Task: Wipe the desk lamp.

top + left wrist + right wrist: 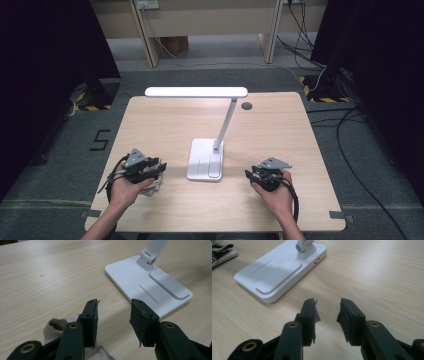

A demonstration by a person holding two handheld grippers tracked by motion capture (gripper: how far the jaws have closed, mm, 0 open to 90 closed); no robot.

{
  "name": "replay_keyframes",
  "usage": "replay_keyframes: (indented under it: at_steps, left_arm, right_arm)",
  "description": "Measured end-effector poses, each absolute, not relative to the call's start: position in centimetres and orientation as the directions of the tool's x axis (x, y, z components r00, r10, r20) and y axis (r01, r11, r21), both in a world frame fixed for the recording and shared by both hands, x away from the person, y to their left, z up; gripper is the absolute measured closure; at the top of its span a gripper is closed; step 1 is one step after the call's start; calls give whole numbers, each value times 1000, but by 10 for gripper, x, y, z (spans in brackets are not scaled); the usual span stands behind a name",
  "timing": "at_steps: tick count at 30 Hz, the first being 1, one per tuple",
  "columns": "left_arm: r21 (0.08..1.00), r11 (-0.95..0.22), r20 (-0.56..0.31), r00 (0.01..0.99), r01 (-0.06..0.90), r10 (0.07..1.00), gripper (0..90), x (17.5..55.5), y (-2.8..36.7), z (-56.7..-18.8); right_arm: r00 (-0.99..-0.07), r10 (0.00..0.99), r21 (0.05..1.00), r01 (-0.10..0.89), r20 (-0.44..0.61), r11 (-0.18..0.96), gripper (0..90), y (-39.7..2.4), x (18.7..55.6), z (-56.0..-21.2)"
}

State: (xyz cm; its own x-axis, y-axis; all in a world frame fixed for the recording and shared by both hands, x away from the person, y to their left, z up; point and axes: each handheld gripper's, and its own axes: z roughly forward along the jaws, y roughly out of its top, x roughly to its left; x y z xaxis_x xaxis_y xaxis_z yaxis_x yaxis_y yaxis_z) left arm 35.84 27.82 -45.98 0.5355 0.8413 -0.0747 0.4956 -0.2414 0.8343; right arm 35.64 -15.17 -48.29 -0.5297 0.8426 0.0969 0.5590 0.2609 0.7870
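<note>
A white desk lamp [206, 159] stands mid-table, its base [150, 287] flat on the wood, its thin arm rising to a long head [196, 92]. My left gripper [161, 168] is at the front left of the base, open, with nothing between the jaws [113, 320]. A crumpled beige cloth [152, 186] lies on the table just under and behind it [57, 326]. My right gripper [248, 174] is at the front right of the base, open over bare wood [327, 315]. The lamp base [279, 270] and the cloth [222, 251] lie beyond it.
The wooden table [165, 125] has a round cable hole [246, 105] at the back right. Black cables [350, 150] trail over the grey floor to the right. Wooden furniture legs [150, 35] stand behind the table.
</note>
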Motion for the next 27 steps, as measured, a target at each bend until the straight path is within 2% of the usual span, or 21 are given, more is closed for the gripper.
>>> replay_keyframes:
  at_steps: [9,16,27]
  left_arm:
    - [854,-179,-90,478,489,874,497,347,308,-475]
    - [844,-137,-113,421,519,900,436,346,326,-495]
    - [855,-73,-149,379,513,914,425,341,334,-509]
  right_arm:
    - [-468,878,806,557,103,202,640,-181,344,-482]
    - [-422,900,812,560,110,164,630,-199,336,-492]
    - [-391,915,842,523,103,129,589,-206,330,-504]
